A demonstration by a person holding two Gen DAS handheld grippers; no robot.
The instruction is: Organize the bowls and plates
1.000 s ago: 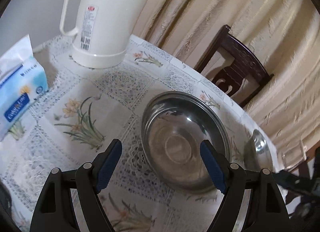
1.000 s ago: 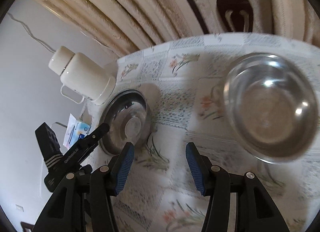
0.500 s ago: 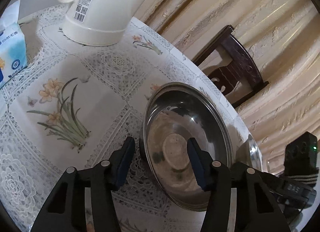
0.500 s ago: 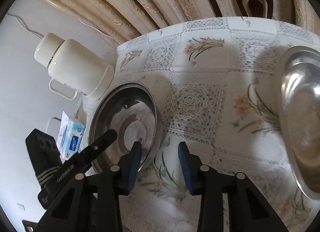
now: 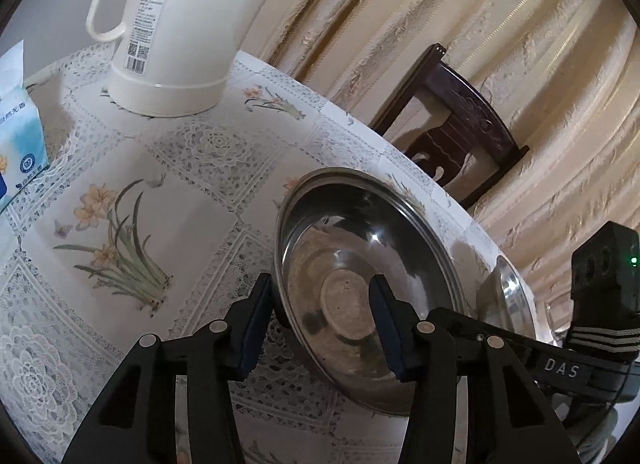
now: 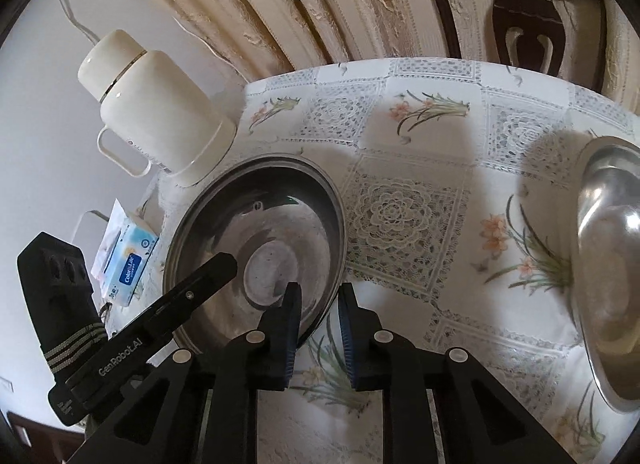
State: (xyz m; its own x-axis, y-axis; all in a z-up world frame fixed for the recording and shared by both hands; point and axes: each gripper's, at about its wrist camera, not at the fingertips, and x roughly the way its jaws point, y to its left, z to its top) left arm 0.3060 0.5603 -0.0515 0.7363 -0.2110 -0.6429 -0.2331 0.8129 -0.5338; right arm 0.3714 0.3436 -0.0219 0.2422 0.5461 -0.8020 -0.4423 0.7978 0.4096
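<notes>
A large steel bowl stands on the flowered tablecloth. My left gripper straddles its near-left rim, one finger outside and the other inside over the wall, with a visible gap left between the jaws. In the right wrist view the same bowl has its near-right rim between the close-set fingers of my right gripper, which looks shut on it. A second steel bowl lies at the right edge, seen as a sliver from the left wrist.
A cream thermos jug stands behind the bowl, and a blue tissue pack lies at the left. A dark wooden chair and beige curtains sit past the round table's far edge.
Both grippers moved in onto the large bowl from opposite sides. Their jaws narrowed around its rim, the right one much closer than before.
</notes>
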